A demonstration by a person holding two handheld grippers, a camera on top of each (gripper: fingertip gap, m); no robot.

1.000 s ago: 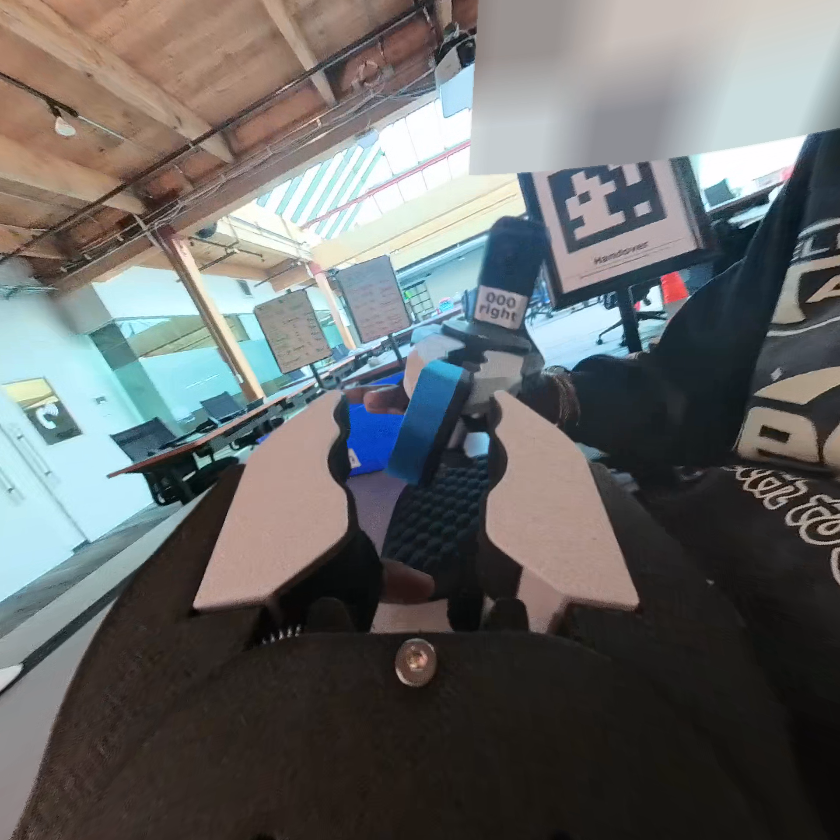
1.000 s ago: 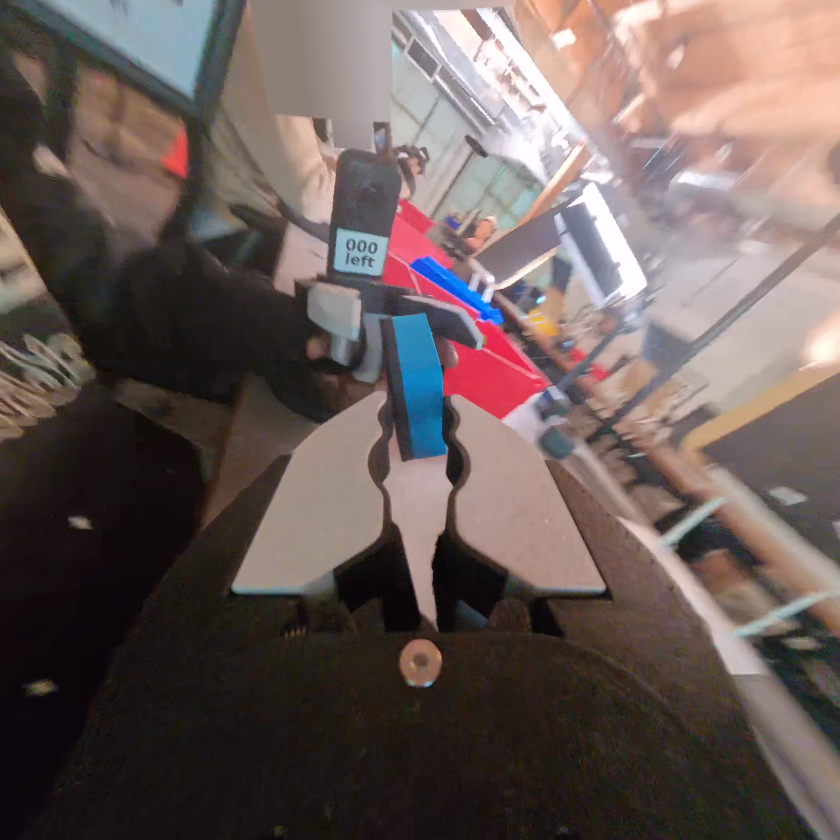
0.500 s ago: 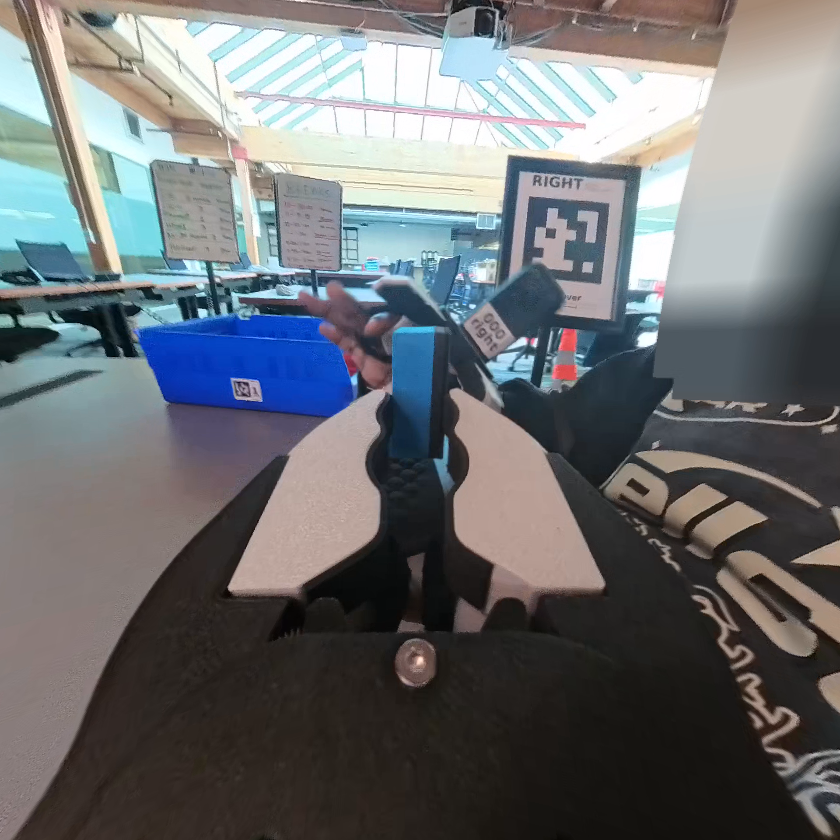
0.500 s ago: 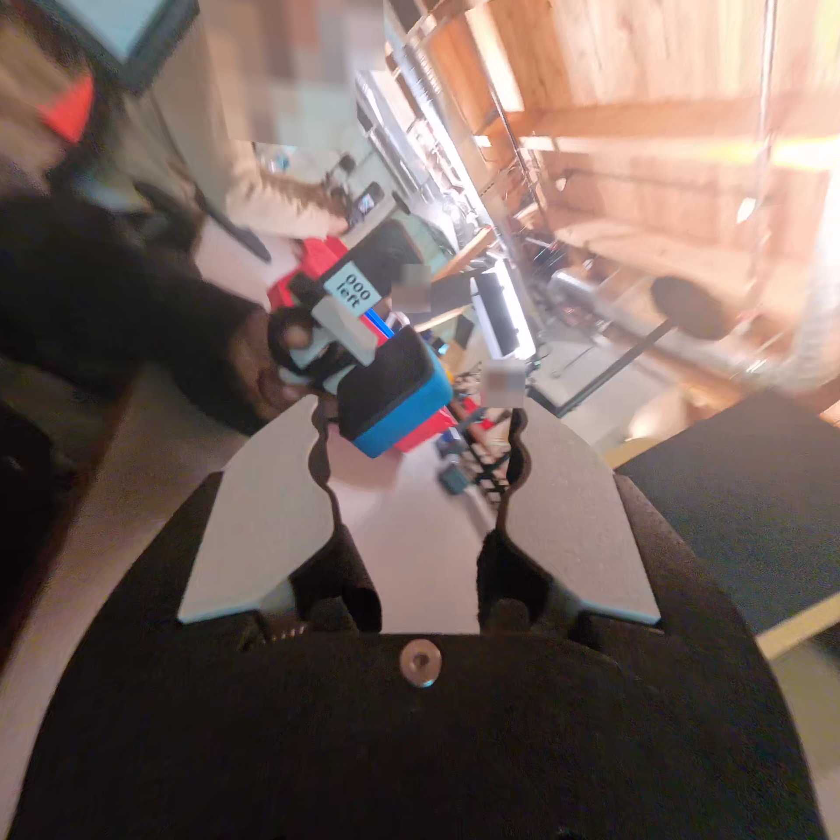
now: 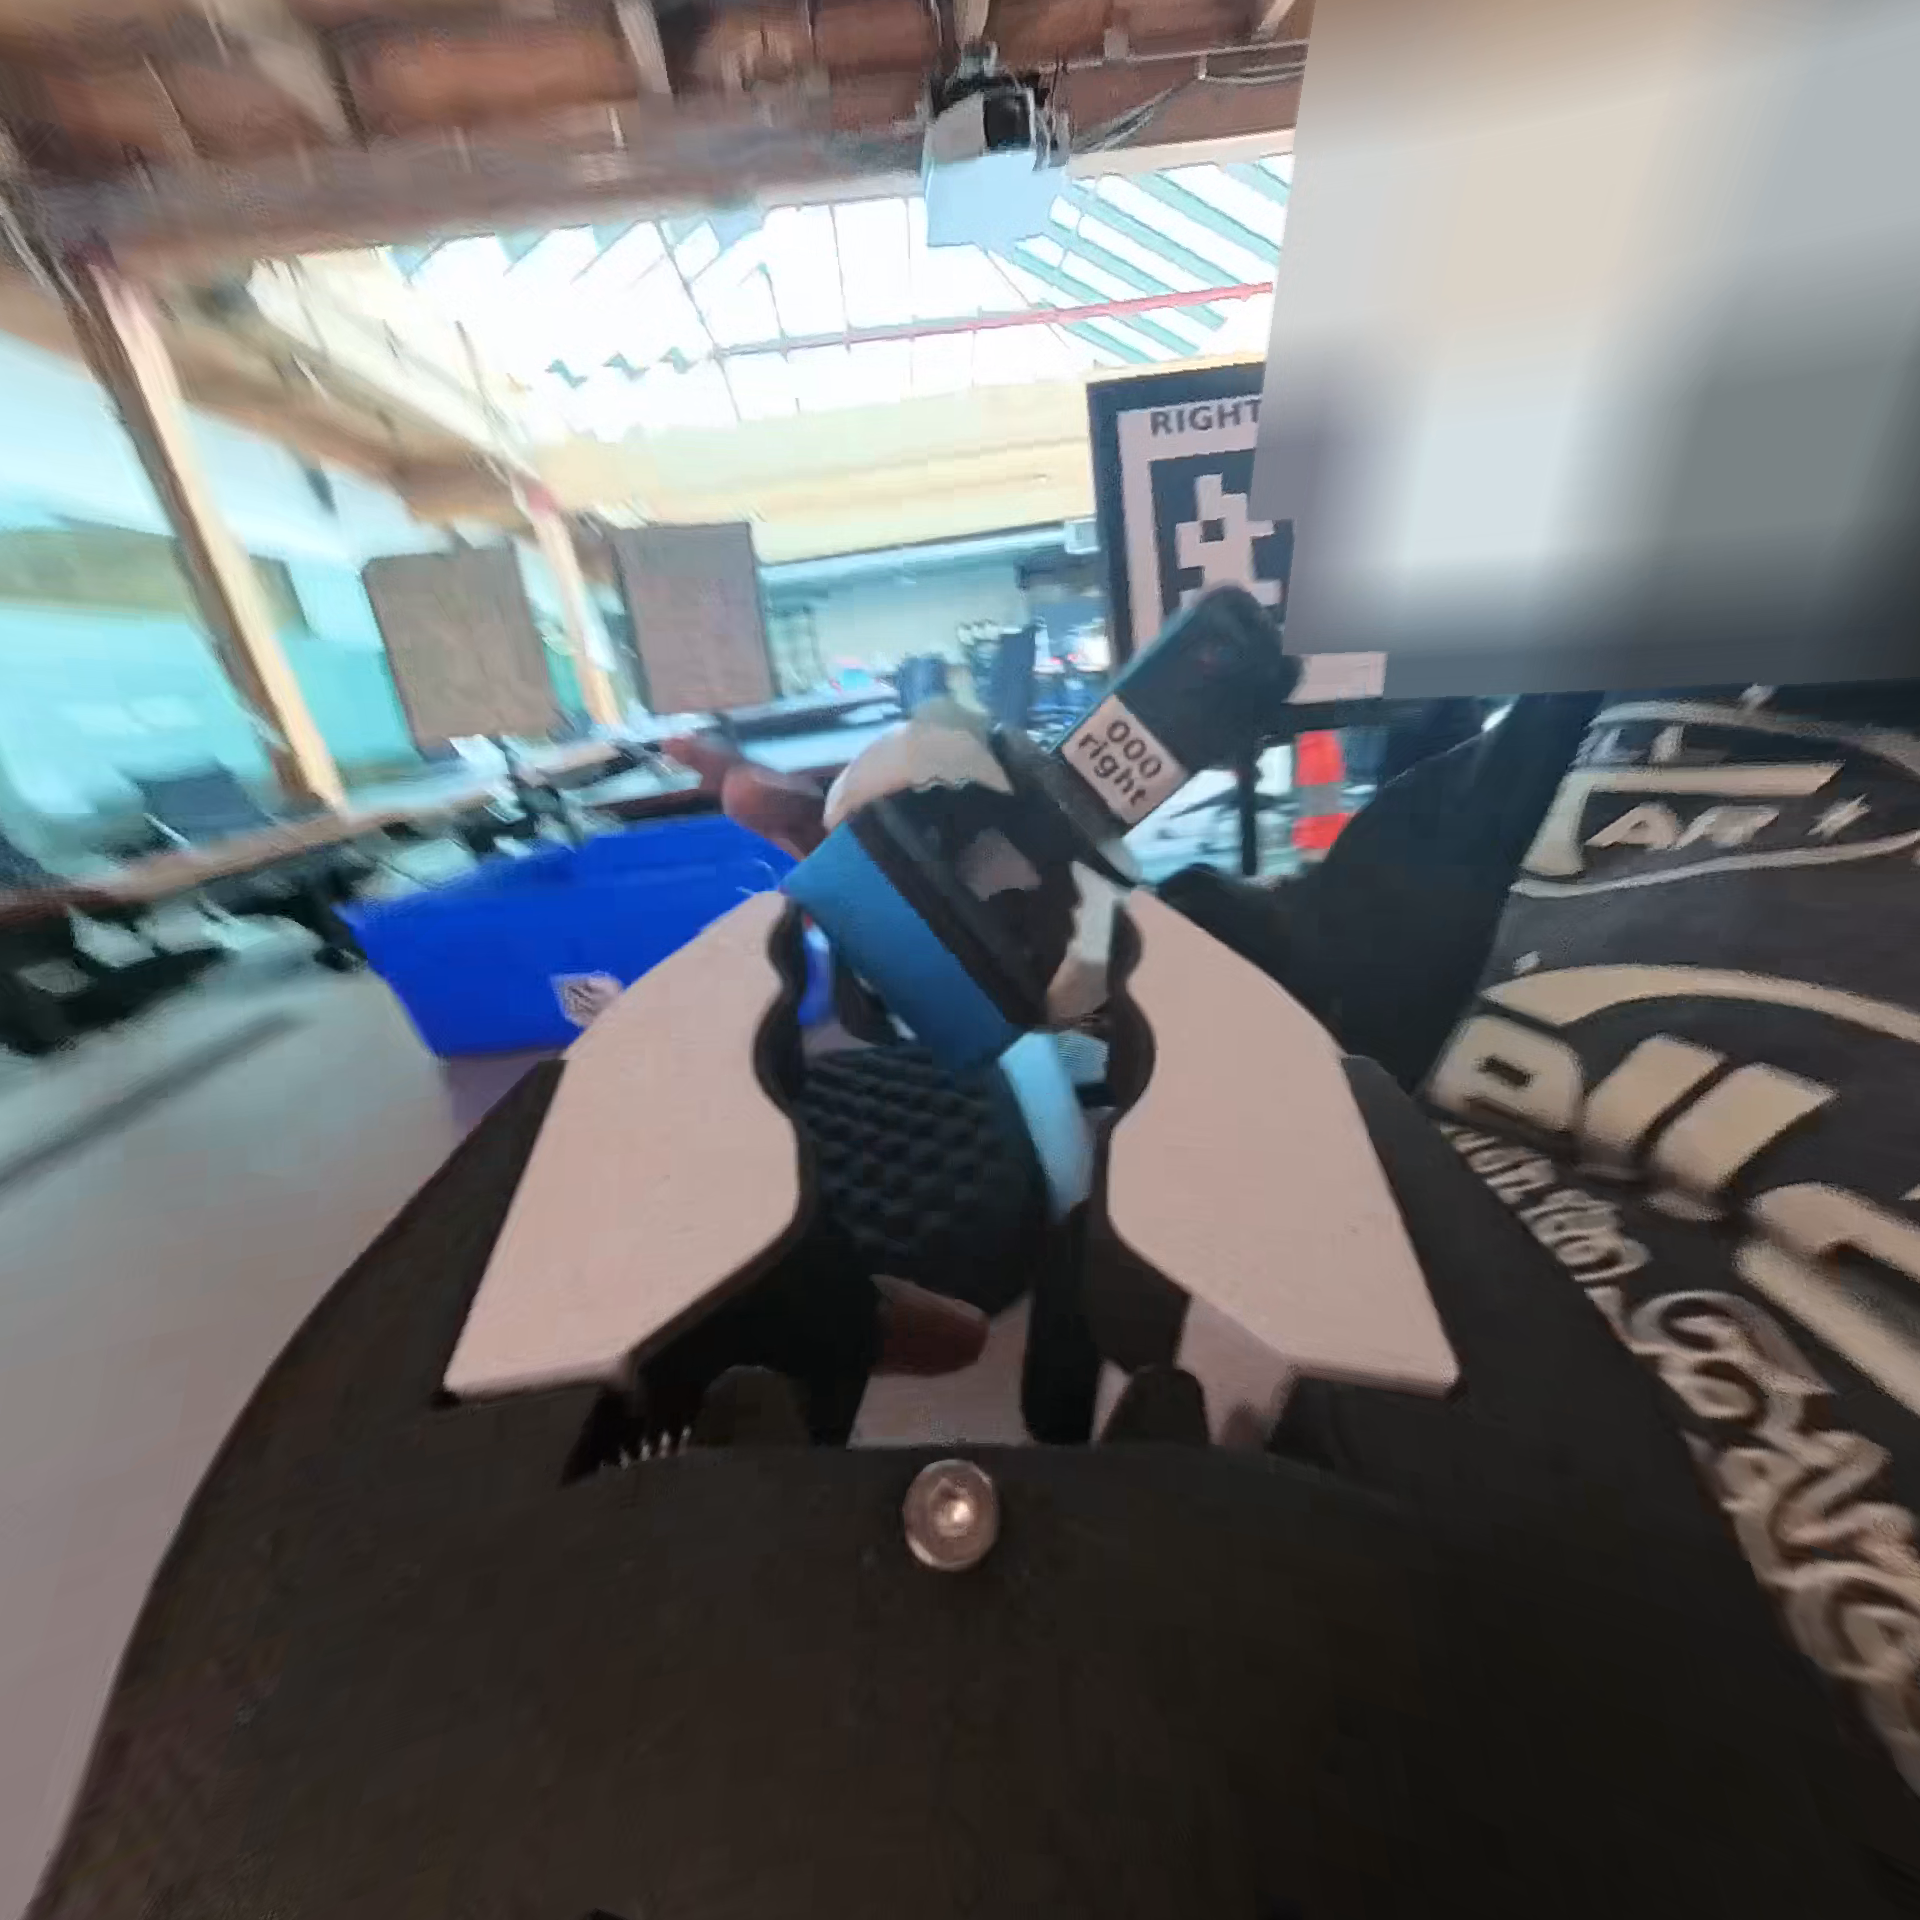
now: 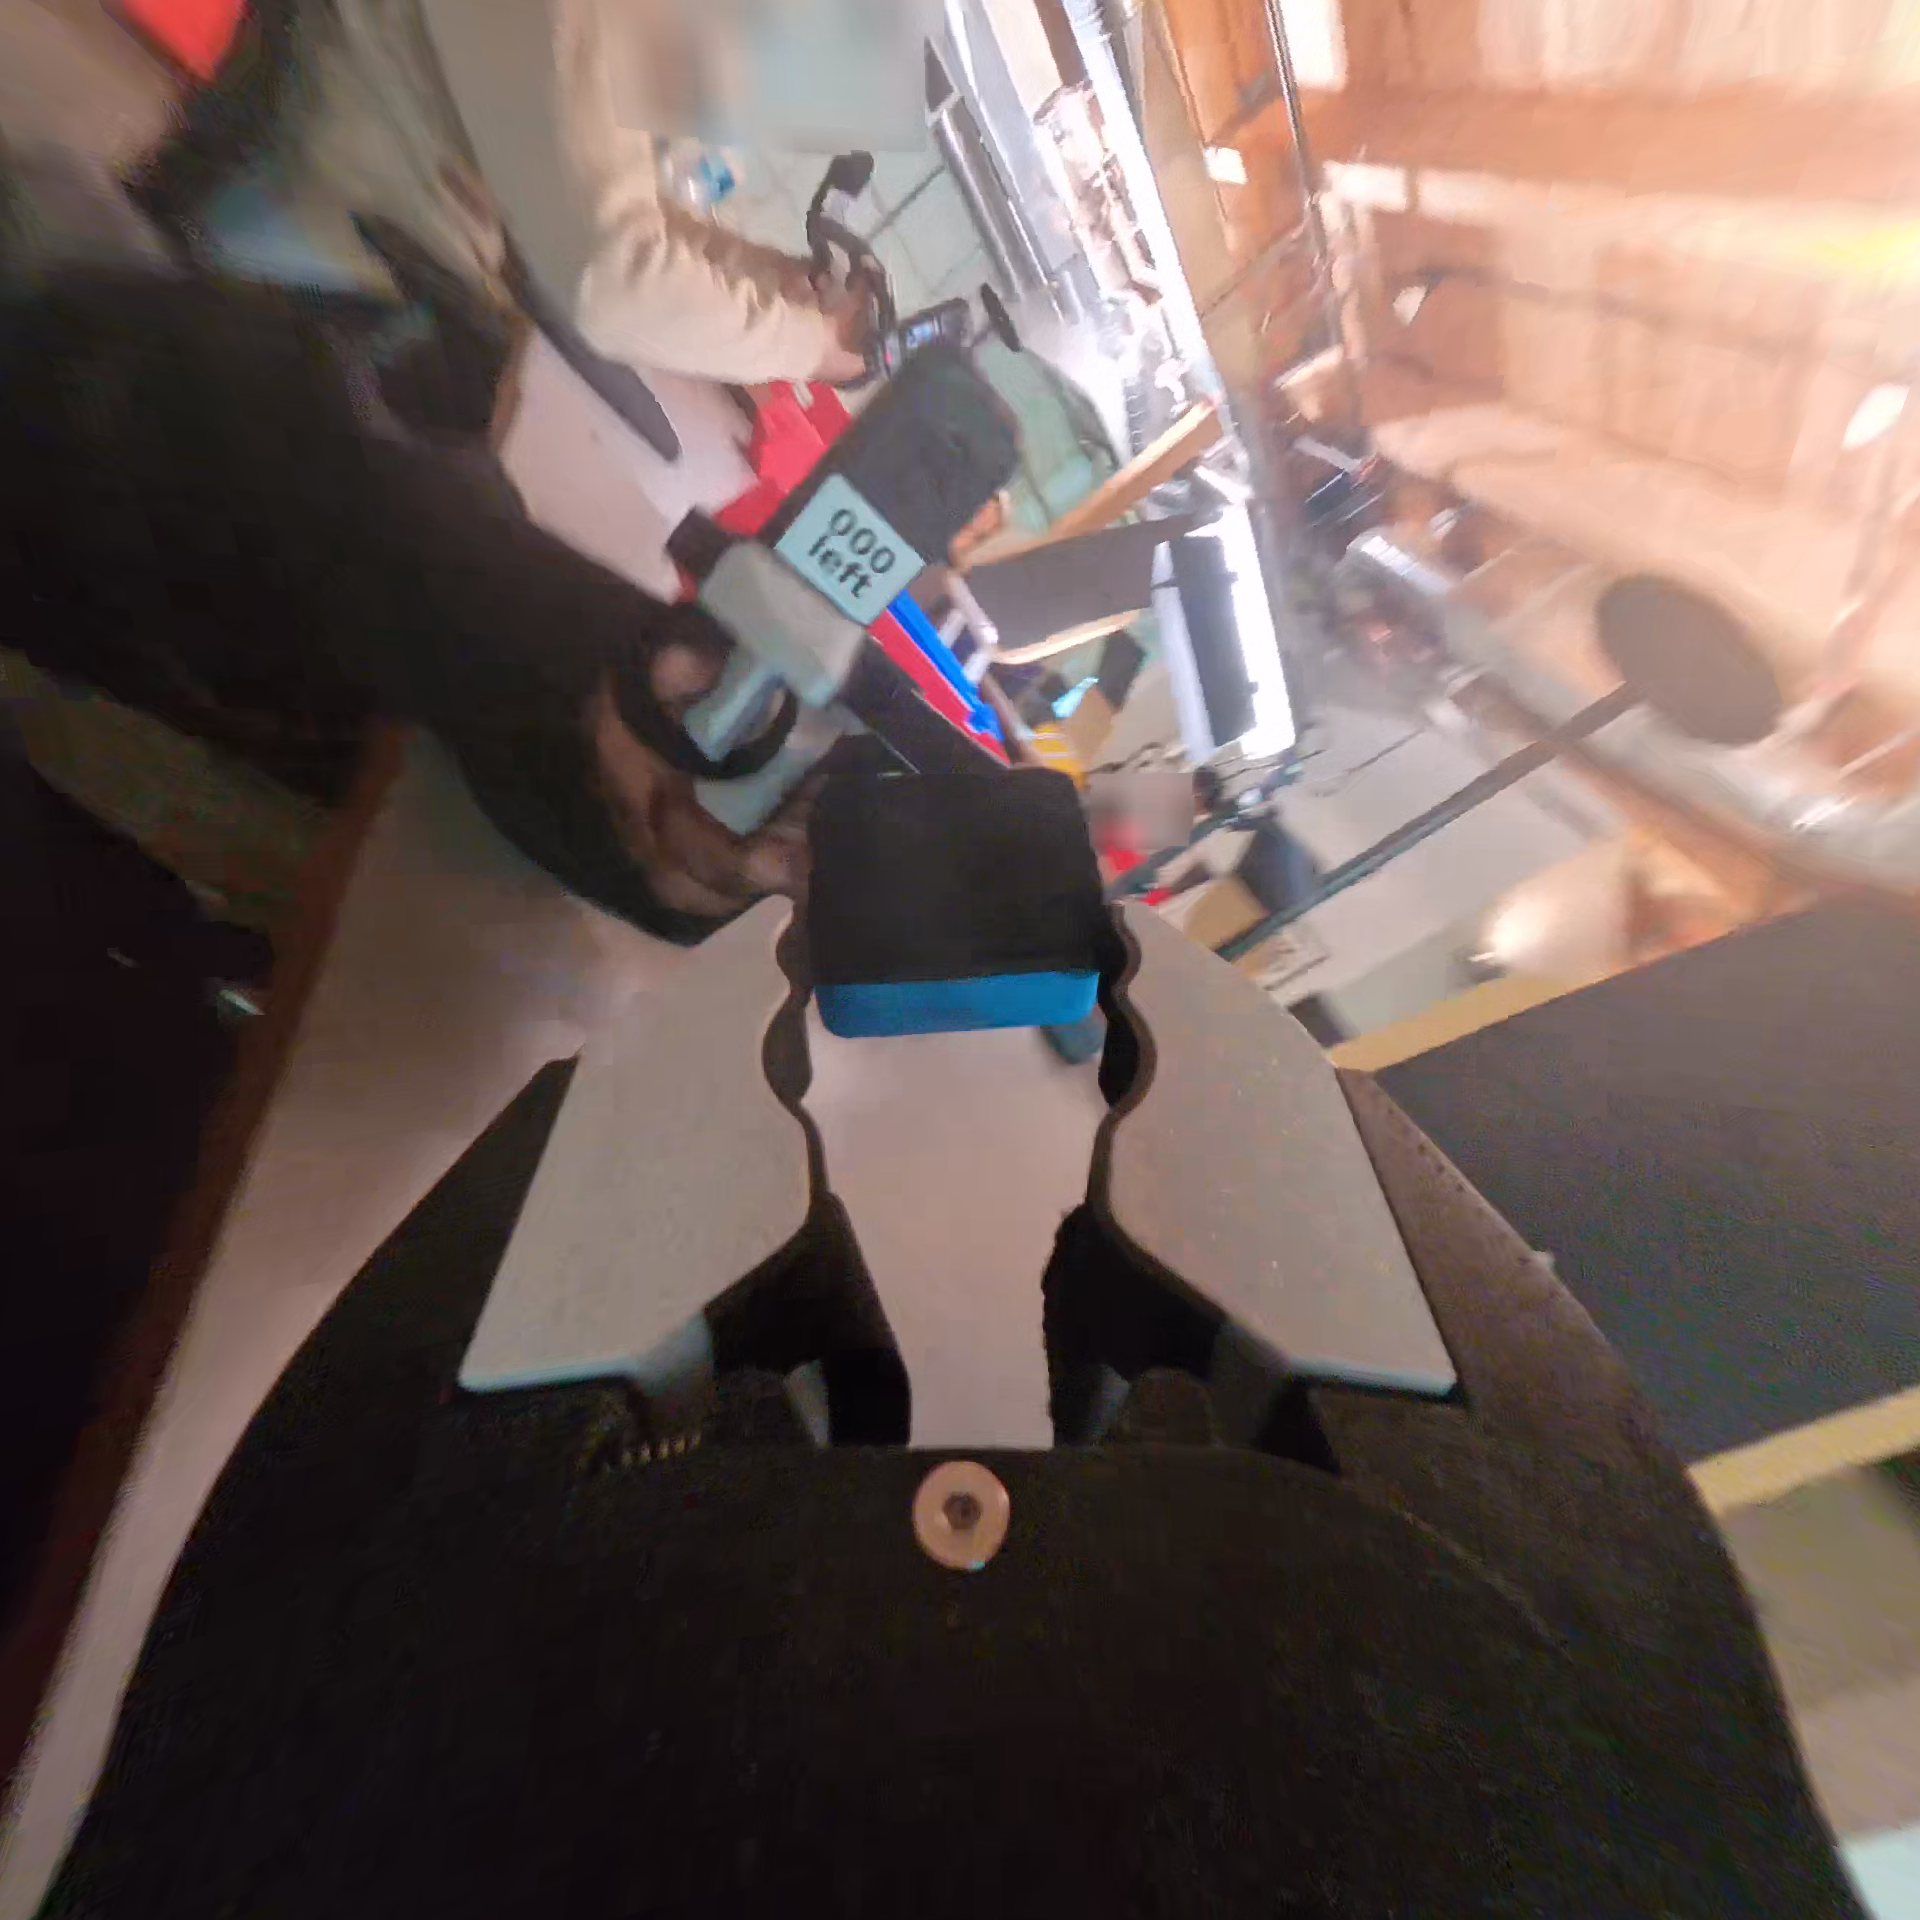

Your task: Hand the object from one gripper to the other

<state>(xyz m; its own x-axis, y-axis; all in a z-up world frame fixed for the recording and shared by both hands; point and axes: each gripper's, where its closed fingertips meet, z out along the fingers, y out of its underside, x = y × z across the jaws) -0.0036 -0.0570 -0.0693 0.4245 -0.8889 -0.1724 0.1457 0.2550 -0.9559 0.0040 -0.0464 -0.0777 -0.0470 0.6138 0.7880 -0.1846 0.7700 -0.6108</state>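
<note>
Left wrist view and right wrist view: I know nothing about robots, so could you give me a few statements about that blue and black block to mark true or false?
1. The block sits between the right gripper's fingertips. True.
2. The block lies flat on the table. False: it is held up in the air.
3. The left gripper's fingers are pressed together. False: they stand apart, with the tilted block at their tips.
4. A blue bin stands on the table behind. True.
5. The bin is full of blocks. False: its inside cannot be seen.
</note>
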